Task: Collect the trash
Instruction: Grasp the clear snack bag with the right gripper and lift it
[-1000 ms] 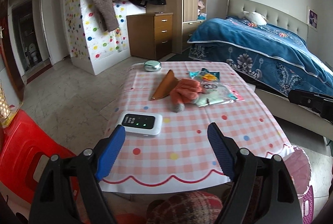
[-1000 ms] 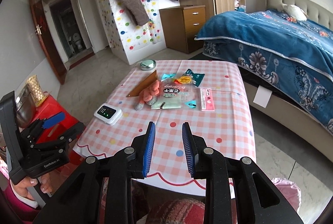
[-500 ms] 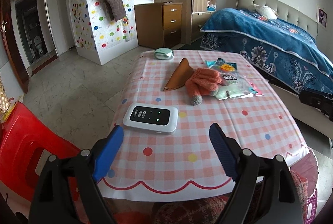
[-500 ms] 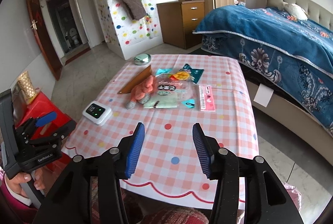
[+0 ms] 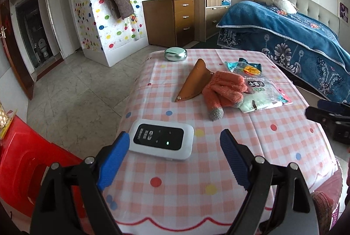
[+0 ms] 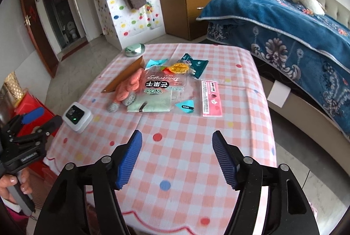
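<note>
On the pink checked tablecloth (image 6: 186,158) lie a clear dried-mango bag (image 6: 161,90), a dark teal wrapper (image 6: 194,64) and a pink packet (image 6: 211,98). An orange glove (image 6: 129,88) partly covers the bag's left edge, beside a brown leather case (image 5: 194,82). My right gripper (image 6: 176,135) hovers over the near part of the table, short of the wrappers; its jaws are opening with nothing between them. My left gripper (image 5: 175,136) stands open just behind a white pocket router (image 5: 161,141), holding nothing. The mango bag (image 5: 260,93) lies far ahead to its right.
A round green case (image 5: 175,54) sits at the table's far edge. A red plastic stool (image 5: 21,158) stands left of the table, a bed with a blue cover (image 5: 295,33) to the right, a wooden drawer unit (image 5: 172,20) beyond. A hand (image 6: 13,187) grips the left tool's handle.
Both grippers have come forward and lower toward the table. The right jaws have spread from nearly closed to wide apart. The left jaws stayed wide.
</note>
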`<state>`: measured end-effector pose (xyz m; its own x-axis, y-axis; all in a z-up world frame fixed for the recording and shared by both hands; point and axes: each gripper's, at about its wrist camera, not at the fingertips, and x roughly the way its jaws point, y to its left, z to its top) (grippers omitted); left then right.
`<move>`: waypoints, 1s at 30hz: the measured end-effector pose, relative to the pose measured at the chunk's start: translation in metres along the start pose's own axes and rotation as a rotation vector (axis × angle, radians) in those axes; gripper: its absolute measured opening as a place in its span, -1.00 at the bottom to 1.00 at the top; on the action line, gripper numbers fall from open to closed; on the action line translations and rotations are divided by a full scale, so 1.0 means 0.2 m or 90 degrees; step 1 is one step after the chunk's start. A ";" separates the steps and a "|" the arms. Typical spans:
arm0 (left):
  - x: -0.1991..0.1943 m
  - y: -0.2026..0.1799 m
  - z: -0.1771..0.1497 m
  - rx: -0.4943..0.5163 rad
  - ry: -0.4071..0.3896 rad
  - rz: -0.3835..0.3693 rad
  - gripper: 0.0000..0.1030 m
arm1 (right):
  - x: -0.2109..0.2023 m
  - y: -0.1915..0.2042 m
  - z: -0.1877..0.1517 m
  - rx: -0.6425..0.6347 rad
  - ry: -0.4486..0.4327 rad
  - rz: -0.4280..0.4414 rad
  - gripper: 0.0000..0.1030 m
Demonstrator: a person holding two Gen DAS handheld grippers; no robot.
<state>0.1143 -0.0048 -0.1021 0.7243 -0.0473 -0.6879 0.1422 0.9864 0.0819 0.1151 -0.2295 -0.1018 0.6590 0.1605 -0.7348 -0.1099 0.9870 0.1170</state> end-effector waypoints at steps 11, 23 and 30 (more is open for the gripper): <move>0.13 0.00 0.08 0.003 0.006 0.003 0.60 | 0.30 0.17 0.15 -0.080 0.017 -0.012 0.69; 0.17 0.03 0.04 -0.008 0.022 0.001 0.60 | 0.51 0.26 0.22 -0.105 0.049 -0.047 0.37; 0.11 0.03 0.02 -0.009 0.015 0.001 0.60 | 0.39 0.25 0.20 -0.102 0.020 -0.044 -0.32</move>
<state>0.1339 0.0000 -0.1145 0.7079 -0.0416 -0.7050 0.1306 0.9888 0.0728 0.1910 -0.1681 -0.1269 0.6464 0.0890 -0.7578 -0.1832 0.9822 -0.0409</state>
